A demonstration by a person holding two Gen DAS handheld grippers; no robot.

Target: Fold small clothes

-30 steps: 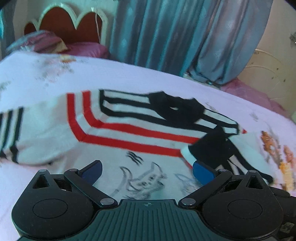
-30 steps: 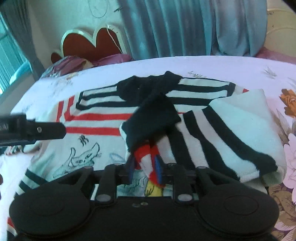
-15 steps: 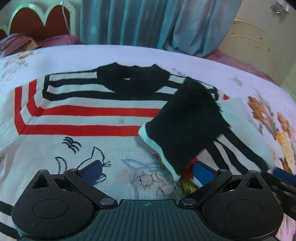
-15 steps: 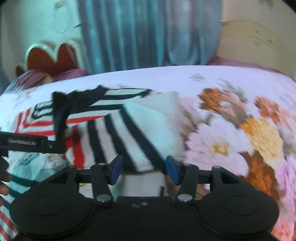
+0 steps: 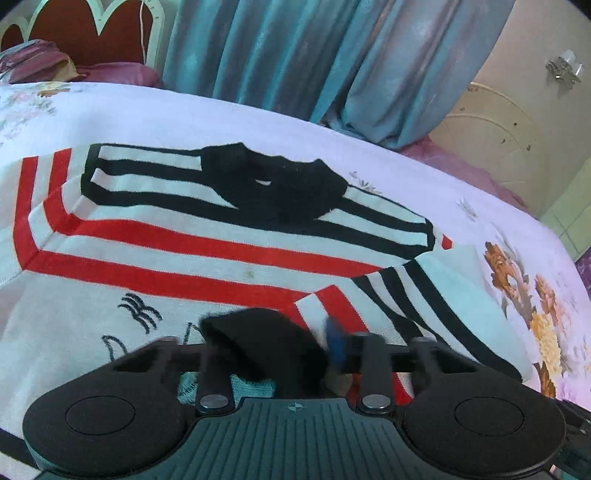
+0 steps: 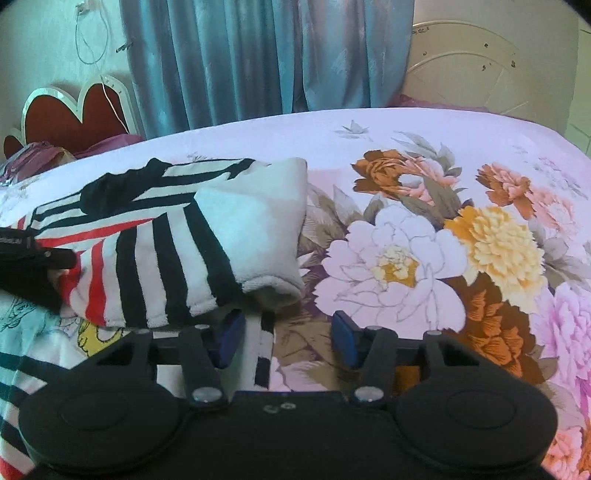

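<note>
A small white sweater (image 5: 184, 254) with red and black stripes and a black collar (image 5: 280, 192) lies flat on the bed. Its right sleeve (image 6: 207, 251) is folded in over the body. My left gripper (image 5: 273, 347) is shut on the sleeve's black cuff (image 5: 258, 339) over the sweater's front. My right gripper (image 6: 286, 338) is open and empty, at the sweater's right edge below the folded sleeve. The left gripper's tip also shows at the left of the right wrist view (image 6: 44, 254).
The bed has a pale pink floral sheet (image 6: 424, 240). Blue curtains (image 5: 314, 55) hang behind it. A red headboard (image 5: 85, 33) and purple pillows (image 5: 37, 64) are at the far left. A cream panel (image 6: 491, 70) stands at the far right.
My right gripper let go of the sleeve cuff, opened and swung right. My left gripper closed on the black cuff.
</note>
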